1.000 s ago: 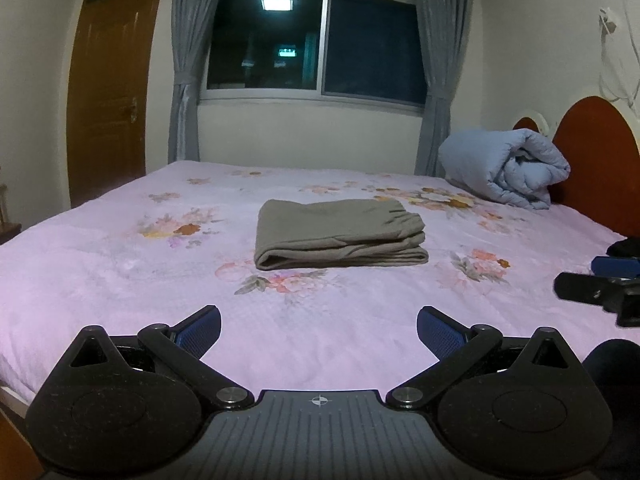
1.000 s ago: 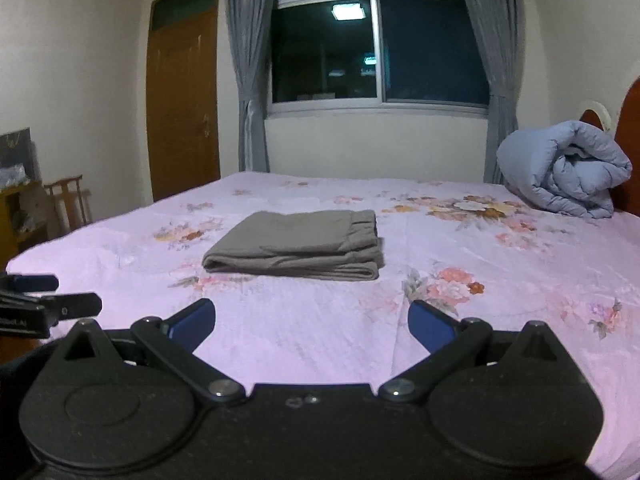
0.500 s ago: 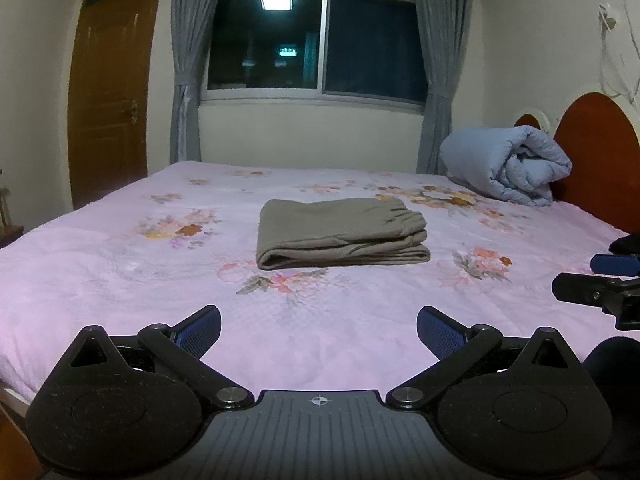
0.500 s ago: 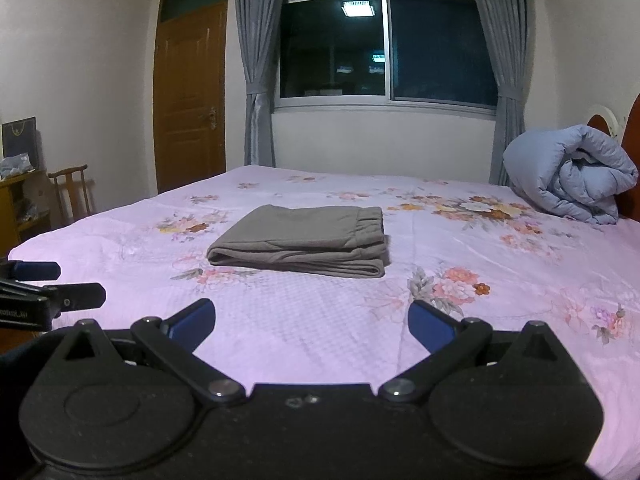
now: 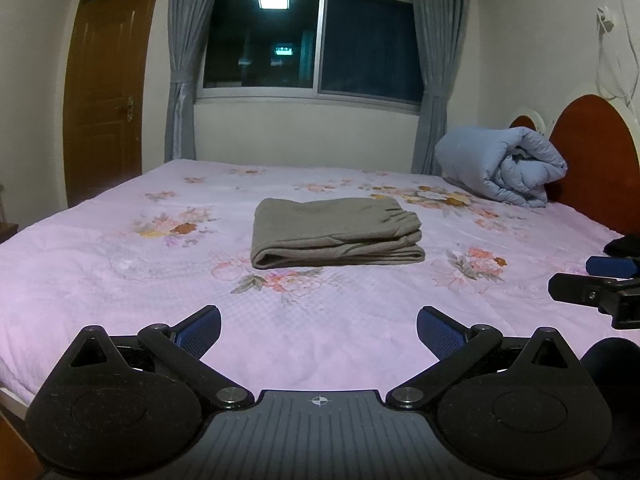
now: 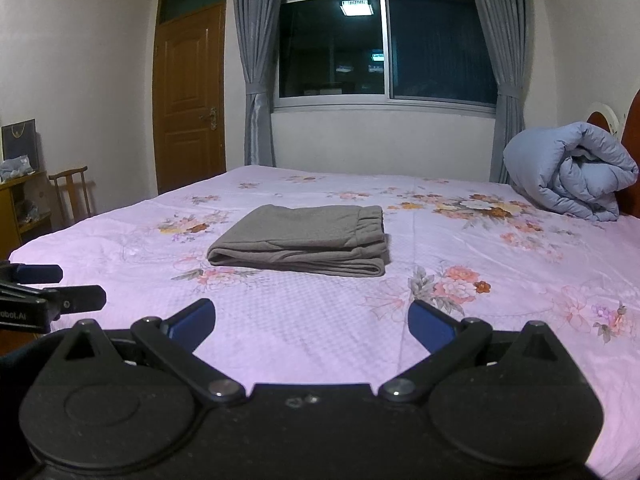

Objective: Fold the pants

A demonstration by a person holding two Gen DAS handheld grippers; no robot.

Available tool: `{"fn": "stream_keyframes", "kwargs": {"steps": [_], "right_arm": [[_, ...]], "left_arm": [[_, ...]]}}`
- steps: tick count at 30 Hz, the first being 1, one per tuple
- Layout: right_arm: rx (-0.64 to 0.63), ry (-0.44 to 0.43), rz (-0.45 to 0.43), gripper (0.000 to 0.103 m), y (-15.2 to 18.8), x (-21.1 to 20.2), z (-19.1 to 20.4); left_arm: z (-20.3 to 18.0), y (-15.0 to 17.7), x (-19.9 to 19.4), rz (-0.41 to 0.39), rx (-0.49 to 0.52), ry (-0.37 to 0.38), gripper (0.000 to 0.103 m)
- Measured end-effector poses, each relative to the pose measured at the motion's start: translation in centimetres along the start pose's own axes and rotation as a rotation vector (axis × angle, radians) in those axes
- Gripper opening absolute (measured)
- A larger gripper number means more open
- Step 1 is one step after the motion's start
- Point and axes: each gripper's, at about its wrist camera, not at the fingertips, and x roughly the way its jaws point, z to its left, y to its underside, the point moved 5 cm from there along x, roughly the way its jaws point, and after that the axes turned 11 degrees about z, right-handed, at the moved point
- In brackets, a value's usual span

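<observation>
Grey-brown pants (image 5: 336,232) lie folded into a flat rectangular stack in the middle of the bed (image 5: 100,264); the right wrist view shows the same pants (image 6: 304,240). My left gripper (image 5: 319,330) is open, held above the bed's near edge, well short of the pants, nothing between its blue pads. My right gripper (image 6: 311,326) is likewise open and empty, also back from the pants. Each gripper shows at the edge of the other's view: the right gripper (image 5: 600,284) and the left gripper (image 6: 44,288).
The bed has a pink floral cover (image 6: 480,280). A rolled light-blue quilt (image 5: 504,168) sits at the far right by the red-brown headboard (image 5: 592,160). Beyond are a dark window (image 5: 316,40) with grey curtains, a wooden door (image 6: 188,96), and a chair (image 6: 72,192) at left.
Both grippers have risen and tilted slightly, so the pants sit a little lower in each view. The pants have not moved and both grippers stay open.
</observation>
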Motion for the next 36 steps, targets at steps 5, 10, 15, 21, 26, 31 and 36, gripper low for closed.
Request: {"fn": "stream_keyframes", "kwargs": {"steps": [5, 10, 15, 21, 26, 31, 36], "right_arm": [[0.000, 0.000, 0.000, 0.097, 0.02, 0.01, -0.01], [0.000, 0.000, 0.000, 0.097, 0.01, -0.01, 0.00], [0.000, 0.000, 0.000, 0.097, 0.02, -0.01, -0.03], [0.000, 0.000, 0.001, 0.097, 0.00, 0.00, -0.02], [0.000, 0.000, 0.001, 0.097, 0.02, -0.02, -0.01], [0.003, 0.000, 0.000, 0.097, 0.02, -0.03, -0.01], [0.003, 0.000, 0.001, 0.097, 0.02, 0.00, -0.04]], "left_arm": [[-0.06, -0.06, 0.01, 0.000, 0.002, 0.003, 0.103], [-0.12, -0.11, 0.04, 0.000, 0.005, 0.003, 0.103], [-0.15, -0.14, 0.08, 0.000, 0.007, 0.004, 0.103], [-0.30, -0.09, -0.01, -0.003, 0.011, 0.005, 0.103], [-0.30, -0.14, 0.06, -0.004, 0.015, 0.007, 0.103], [-0.27, -0.22, 0.17, -0.003, 0.018, 0.010, 0.103], [-0.30, -0.22, 0.19, -0.002, 0.020, 0.012, 0.103]]}}
